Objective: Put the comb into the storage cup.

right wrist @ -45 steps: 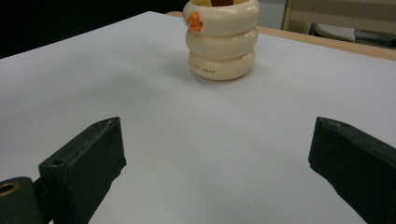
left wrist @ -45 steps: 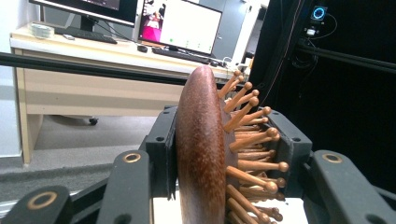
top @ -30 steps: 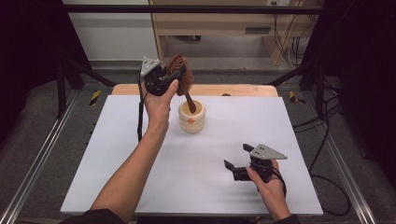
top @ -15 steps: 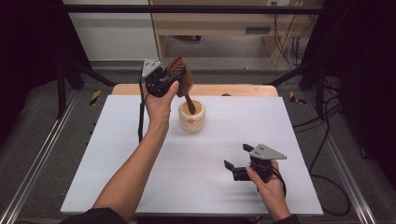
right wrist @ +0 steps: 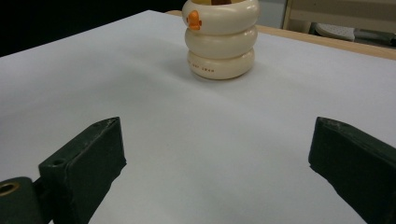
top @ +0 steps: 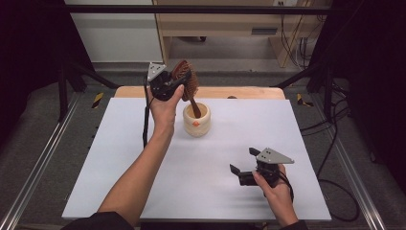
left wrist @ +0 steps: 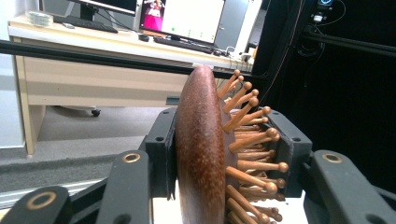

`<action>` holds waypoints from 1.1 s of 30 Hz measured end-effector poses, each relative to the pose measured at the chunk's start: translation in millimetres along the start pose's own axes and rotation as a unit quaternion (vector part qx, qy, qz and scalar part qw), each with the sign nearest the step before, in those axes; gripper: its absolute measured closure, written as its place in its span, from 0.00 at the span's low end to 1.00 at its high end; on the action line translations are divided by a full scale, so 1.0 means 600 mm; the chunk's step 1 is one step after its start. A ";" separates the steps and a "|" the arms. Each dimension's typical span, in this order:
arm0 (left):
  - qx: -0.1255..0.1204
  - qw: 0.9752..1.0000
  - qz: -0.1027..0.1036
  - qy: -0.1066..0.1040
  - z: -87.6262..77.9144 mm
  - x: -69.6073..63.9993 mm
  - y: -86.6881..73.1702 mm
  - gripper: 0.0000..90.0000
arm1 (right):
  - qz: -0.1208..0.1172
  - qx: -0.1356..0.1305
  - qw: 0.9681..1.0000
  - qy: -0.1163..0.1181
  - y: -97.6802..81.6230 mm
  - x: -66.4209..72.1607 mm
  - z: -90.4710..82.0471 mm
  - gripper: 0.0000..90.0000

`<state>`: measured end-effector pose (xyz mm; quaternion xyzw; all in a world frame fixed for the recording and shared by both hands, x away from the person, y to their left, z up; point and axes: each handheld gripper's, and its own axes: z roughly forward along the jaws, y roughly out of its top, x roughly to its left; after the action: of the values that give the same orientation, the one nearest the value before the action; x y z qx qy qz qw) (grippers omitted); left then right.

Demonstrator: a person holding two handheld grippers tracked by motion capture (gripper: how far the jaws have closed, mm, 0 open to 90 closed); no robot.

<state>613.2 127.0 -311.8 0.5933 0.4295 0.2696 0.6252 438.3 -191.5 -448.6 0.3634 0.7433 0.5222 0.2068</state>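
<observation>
Small brown print on cream holder (right wrist: pixel 220 39) lowest ring, too small to read.

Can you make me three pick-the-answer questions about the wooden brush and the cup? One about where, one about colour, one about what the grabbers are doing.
1. Where is the handle of the brown wooden hairbrush?
A. inside the cream ringed cup
B. flat on the table
C. on the floor

2. What colour is the table sheet?
A. red
B. white
C. green

3. How is the right gripper?
A. open, holding nothing
B. shut on the cup
C. shut on the brush

Answers: 1 A, the handle dips into the cup while the left gripper clamps the head. 2 B, it looks plain white. 3 A, its jaws stand apart.
</observation>
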 end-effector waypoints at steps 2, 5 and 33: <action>0.000 1.000 -0.001 0.000 0.001 0.000 -0.001 0.57 | 0.000 -0.001 1.000 -0.001 0.000 -0.001 0.000 0.05; 0.001 1.000 -0.001 -0.001 0.002 0.000 -0.002 0.57 | 0.001 0.000 1.000 -0.001 0.000 -0.001 -0.002 0.05; 0.012 1.000 -0.010 -0.001 0.013 -0.002 -0.026 0.57 | -0.001 0.002 1.000 -0.001 0.000 -0.002 -0.001 0.05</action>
<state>616.7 119.8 -327.4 0.5963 0.4380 0.2581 0.6212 438.8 -193.1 -448.6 0.3638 0.7442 0.5203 0.2077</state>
